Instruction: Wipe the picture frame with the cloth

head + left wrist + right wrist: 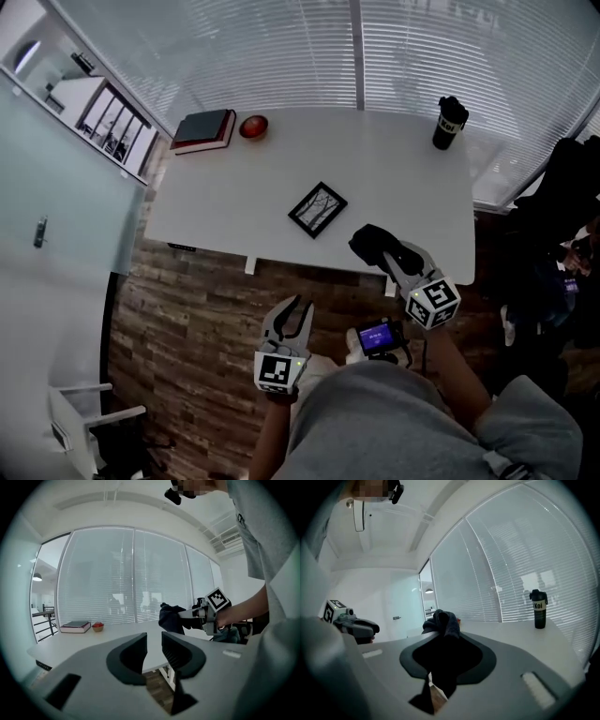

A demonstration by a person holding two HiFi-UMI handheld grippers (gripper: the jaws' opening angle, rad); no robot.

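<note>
1. The picture frame (318, 209) lies flat on the white table (394, 159), turned cornerwise, a little in from the near edge. Only the head view shows it. Both tool views see the tabletop almost edge-on, and the frame cannot be made out there.
2. The dark cloth (373, 246) is bunched up near the frame's right-hand corner, closer to the person and clear of the frame. It hangs about the table's near edge. Whether it touches the tabletop I cannot tell.
3. The right tool (389, 255) has its jaws clamped on the cloth, which covers the jaw tips and spills down between them in the right gripper view.
4. The left tool (292, 307) is off the table, over the wooden floor (187, 309), well short of the frame. Its jaws stand a narrow gap apart with nothing between them.
5. At the table's far side are a book (203, 129), a red bowl (253, 127) and a black bottle (449, 123).
</note>
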